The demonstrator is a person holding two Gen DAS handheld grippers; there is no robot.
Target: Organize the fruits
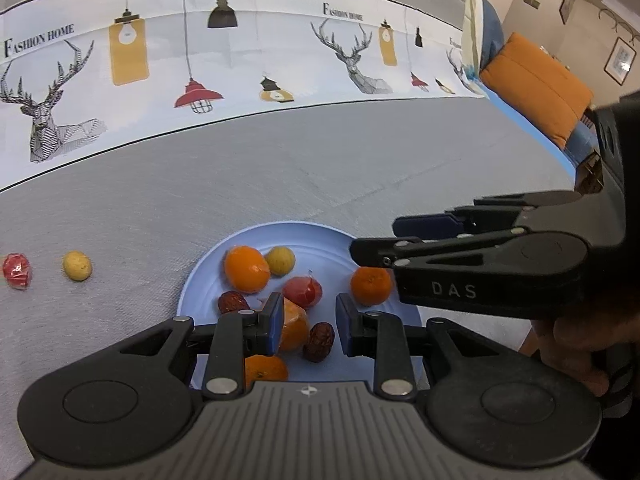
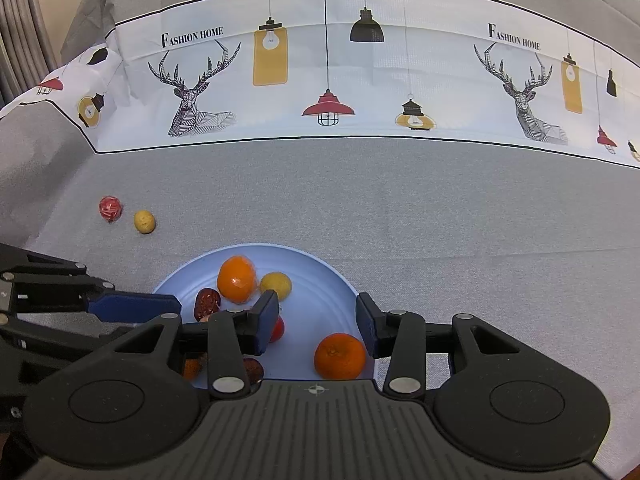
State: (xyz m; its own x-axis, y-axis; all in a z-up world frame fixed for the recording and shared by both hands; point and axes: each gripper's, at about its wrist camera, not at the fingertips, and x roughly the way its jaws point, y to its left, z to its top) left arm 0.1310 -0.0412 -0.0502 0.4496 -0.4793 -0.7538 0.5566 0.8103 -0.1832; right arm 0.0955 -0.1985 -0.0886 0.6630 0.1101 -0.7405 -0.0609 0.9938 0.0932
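Observation:
A light blue plate [image 1: 320, 236] [image 2: 320, 272] on the grey cloth holds several fruits: oranges [image 1: 246, 268] [image 2: 237, 278], a yellow fruit [image 1: 280, 260] [image 2: 276, 285], a red wrapped fruit [image 1: 303, 291], dark red dates [image 1: 320, 342] [image 2: 208, 302] and a mandarin [image 1: 371, 286] [image 2: 339, 356]. My left gripper [image 1: 308, 326] is open and empty over the plate's near side. My right gripper [image 2: 317, 320] is open and empty above the mandarin; it also shows in the left wrist view [image 1: 372, 240]. A red wrapped fruit [image 1: 17, 271] [image 2: 110, 208] and a yellow fruit [image 1: 77, 266] [image 2: 144, 222] lie on the cloth, left of the plate.
The grey tablecloth [image 1: 280, 176] has a white printed band with deer and lamps [image 2: 320, 80] along the far side. An orange cushion [image 1: 536, 84] sits beyond the table's right end. The table edge drops off at the right.

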